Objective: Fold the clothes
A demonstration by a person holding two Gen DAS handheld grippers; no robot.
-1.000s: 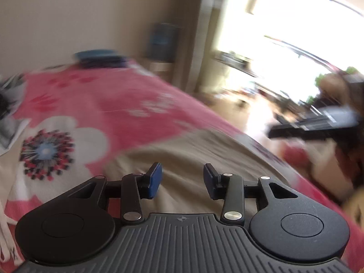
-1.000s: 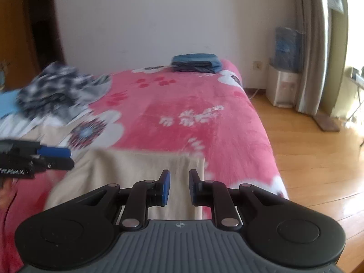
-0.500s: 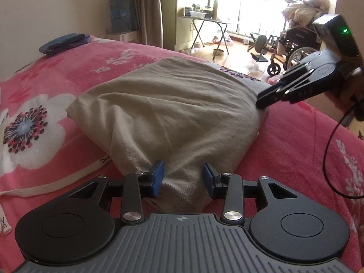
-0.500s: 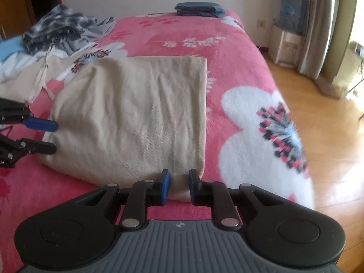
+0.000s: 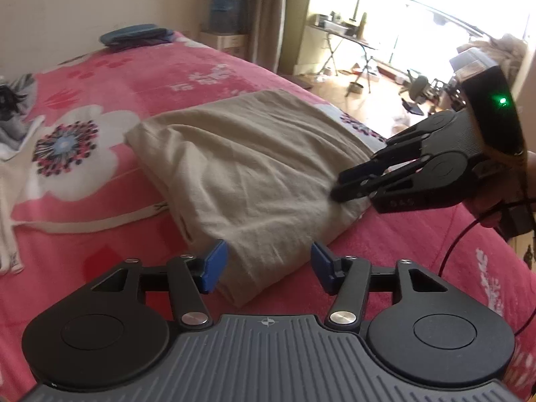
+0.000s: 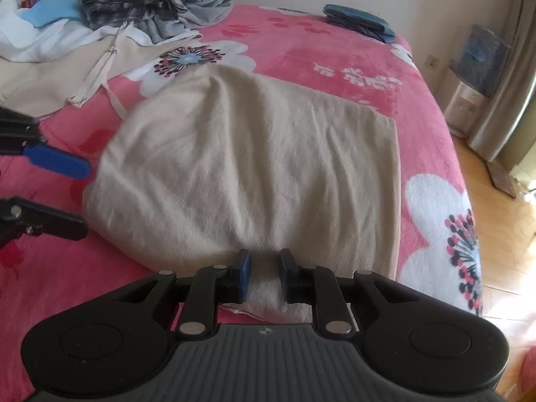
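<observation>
The beige garment (image 6: 254,174) lies folded on the bed (image 5: 201,70), on its pink flowered blanket, near edge toward both cameras. The left tongs (image 5: 266,269) are opening, blue pads (image 5: 214,264) spread to either side of the garment's near corner, cloth between them but not pressed. The right tongs (image 6: 263,276) stand narrowly parted over the near hem at the opposite corner, cloth between the pads; whether they actually pinch it cannot be told from either view (in the left wrist view their tips meet the cloth edge, no more can be said). Judged step: setting down and releasing the completed fold. To do it well, the left pads should clear the cloth fully before any lift, so the corner is not dragged; the right side should let go only with the hem lying flat, both withdrawing straight back, low and level, to keep edges square. Risk: a snagged layer would reopen the fold. Containers: none in view holds clothing; unfolded items lie loose in a heap (image 6: 140,0) at the far side of the bed, and a dark blue folded stack (image 6: 360,21) sits at its far end.
</observation>
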